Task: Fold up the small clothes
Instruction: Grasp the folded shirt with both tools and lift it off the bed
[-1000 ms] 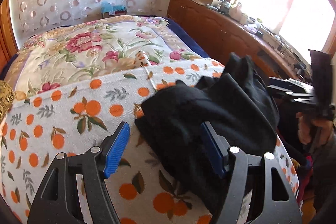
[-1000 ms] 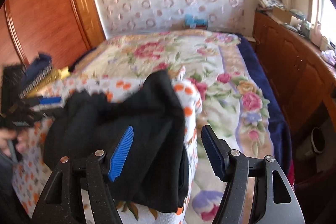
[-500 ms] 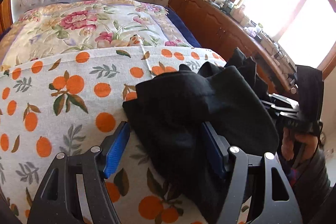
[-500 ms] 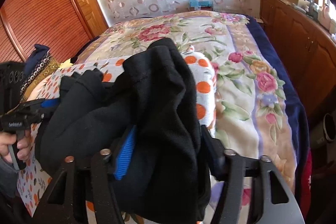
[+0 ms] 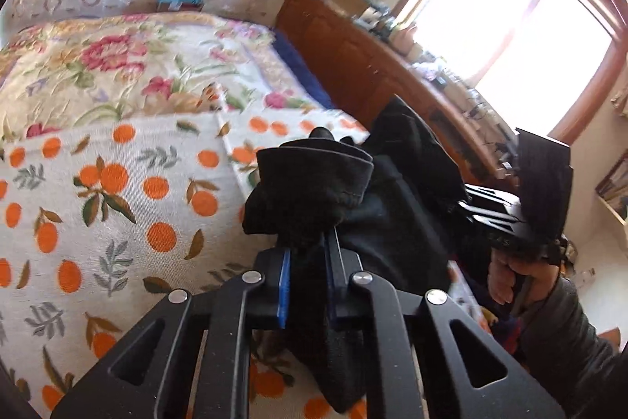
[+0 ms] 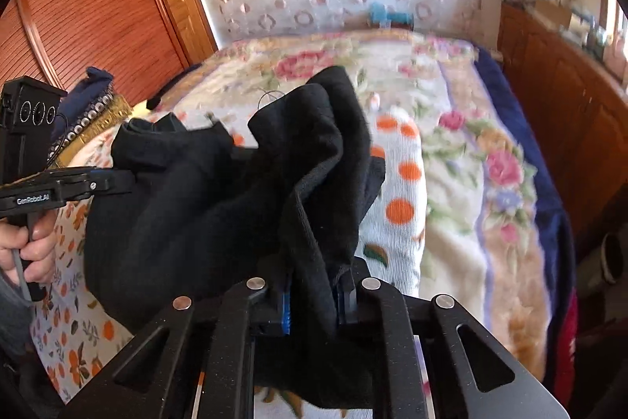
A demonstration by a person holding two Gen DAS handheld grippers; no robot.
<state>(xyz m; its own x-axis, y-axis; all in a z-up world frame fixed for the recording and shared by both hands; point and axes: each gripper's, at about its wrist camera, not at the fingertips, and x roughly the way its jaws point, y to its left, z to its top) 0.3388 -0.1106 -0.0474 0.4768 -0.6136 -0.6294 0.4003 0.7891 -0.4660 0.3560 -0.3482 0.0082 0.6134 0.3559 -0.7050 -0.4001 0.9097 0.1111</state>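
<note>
A black garment (image 5: 353, 195) lies bunched on the orange-print cloth (image 5: 117, 207) at the bed's near edge. My left gripper (image 5: 307, 262) is shut on one bunched end of it, with fabric pinched between the blue pads. My right gripper (image 6: 312, 295) is shut on the other end of the black garment (image 6: 219, 199), which hangs in folds between the two grippers. The right gripper shows at the right of the left wrist view (image 5: 494, 214); the left gripper shows at the left of the right wrist view (image 6: 78, 183).
A floral bedspread (image 6: 451, 152) covers the far bed. A wooden cabinet (image 5: 353, 65) with clutter runs along the right under a bright window. A wooden wardrobe (image 6: 86, 6) stands left. Folded dark and gold fabric (image 6: 94, 108) lies by the bed's left edge.
Both grippers were open a second ago around the garment's ends. They closed on the fabric and now pinch it, lifting it slightly off the cloth.
</note>
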